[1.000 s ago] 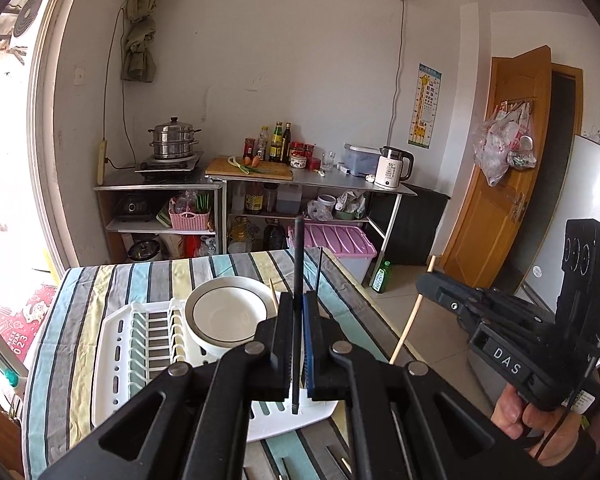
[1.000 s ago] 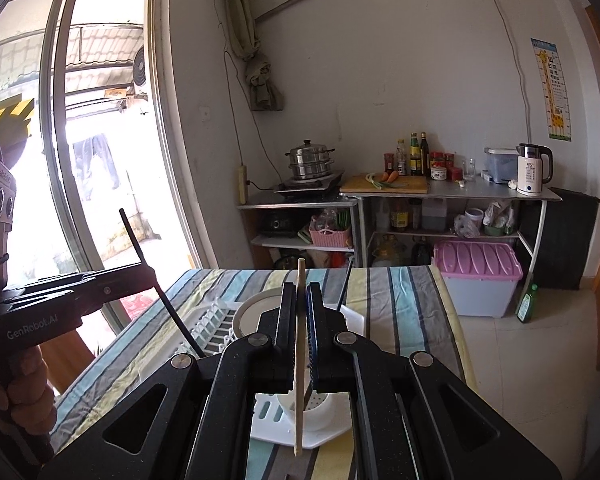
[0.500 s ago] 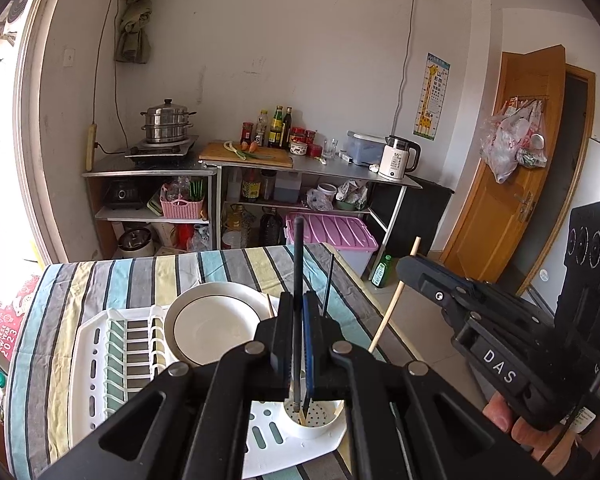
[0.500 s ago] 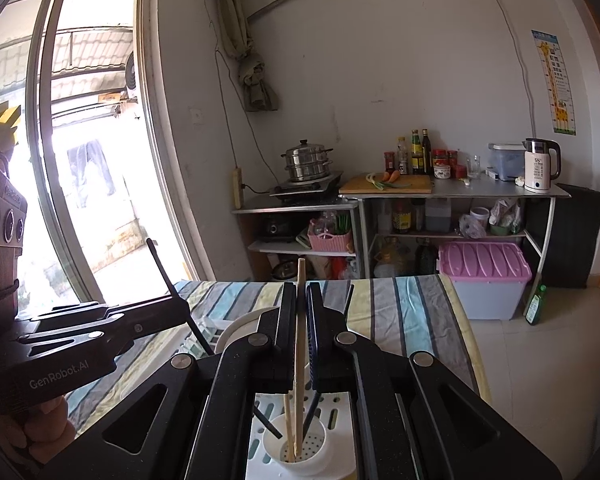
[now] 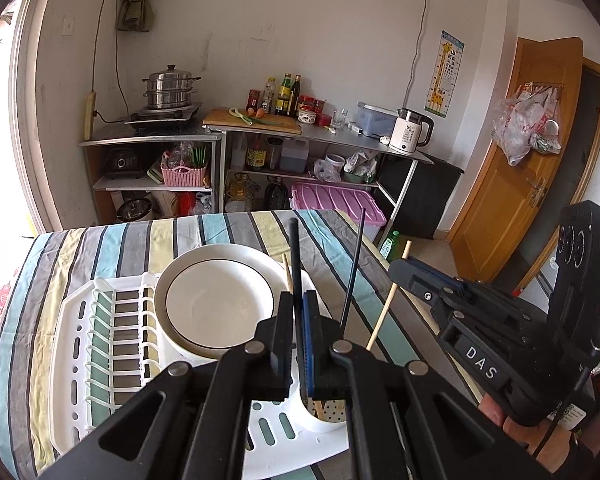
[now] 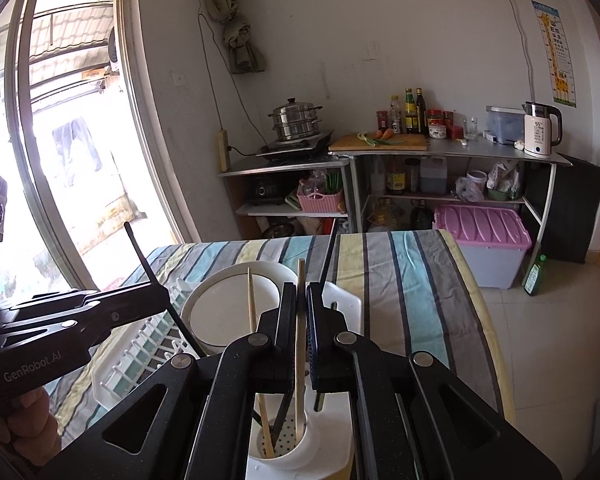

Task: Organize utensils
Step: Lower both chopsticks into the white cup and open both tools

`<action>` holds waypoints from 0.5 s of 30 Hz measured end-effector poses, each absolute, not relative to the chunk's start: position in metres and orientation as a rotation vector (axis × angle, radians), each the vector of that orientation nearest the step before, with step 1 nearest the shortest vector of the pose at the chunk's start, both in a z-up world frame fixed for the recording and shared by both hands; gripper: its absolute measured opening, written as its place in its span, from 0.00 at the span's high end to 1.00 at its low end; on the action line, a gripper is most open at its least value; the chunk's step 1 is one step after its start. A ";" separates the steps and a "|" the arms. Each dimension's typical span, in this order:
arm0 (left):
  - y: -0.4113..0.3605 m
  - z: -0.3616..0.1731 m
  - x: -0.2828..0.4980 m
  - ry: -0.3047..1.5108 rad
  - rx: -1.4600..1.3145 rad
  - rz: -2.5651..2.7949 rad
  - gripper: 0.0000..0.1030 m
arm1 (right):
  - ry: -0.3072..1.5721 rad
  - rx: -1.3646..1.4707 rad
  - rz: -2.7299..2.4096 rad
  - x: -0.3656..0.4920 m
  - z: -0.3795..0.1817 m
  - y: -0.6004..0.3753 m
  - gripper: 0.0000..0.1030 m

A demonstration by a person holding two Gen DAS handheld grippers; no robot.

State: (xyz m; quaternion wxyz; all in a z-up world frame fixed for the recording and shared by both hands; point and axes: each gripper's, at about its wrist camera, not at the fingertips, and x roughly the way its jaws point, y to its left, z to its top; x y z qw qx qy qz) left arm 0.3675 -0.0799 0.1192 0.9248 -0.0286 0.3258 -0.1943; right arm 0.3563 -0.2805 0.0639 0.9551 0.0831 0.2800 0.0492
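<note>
My left gripper [image 5: 299,300] is shut on a black chopstick [image 5: 295,256] that stands upright over the white utensil cup [image 5: 324,420] of the dish rack [image 5: 76,344]. My right gripper [image 6: 302,292] is shut on a wooden chopstick [image 6: 300,344] whose lower end reaches into the same cup [image 6: 284,452]. A second wooden chopstick [image 6: 256,344] and a black one [image 6: 328,256] stand loose in the cup. The right gripper shows in the left wrist view [image 5: 404,276], the left gripper in the right wrist view [image 6: 156,300].
A white bowl [image 5: 216,304] leans in the rack on the striped tablecloth [image 5: 112,244]. The table's right edge drops to a tiled floor [image 6: 548,340]. Kitchen shelves [image 5: 300,152] and a pink bin [image 5: 332,200] stand behind.
Both grippers have come down and forward over the utensil cup. The wooden chopstick's tip now sits inside the cup, and the black chopstick hangs lower above it.
</note>
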 end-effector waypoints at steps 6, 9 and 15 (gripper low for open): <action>-0.082 0.119 0.372 0.667 -0.050 -0.391 0.95 | 0.586 0.163 0.087 0.361 0.058 -0.281 0.95; -0.082 0.118 0.373 0.664 -0.049 -0.387 0.95 | 0.591 0.171 0.084 0.360 0.058 -0.281 0.95; -0.078 0.118 0.374 0.666 -0.053 -0.377 0.94 | 0.594 0.165 0.088 0.358 0.062 -0.281 0.92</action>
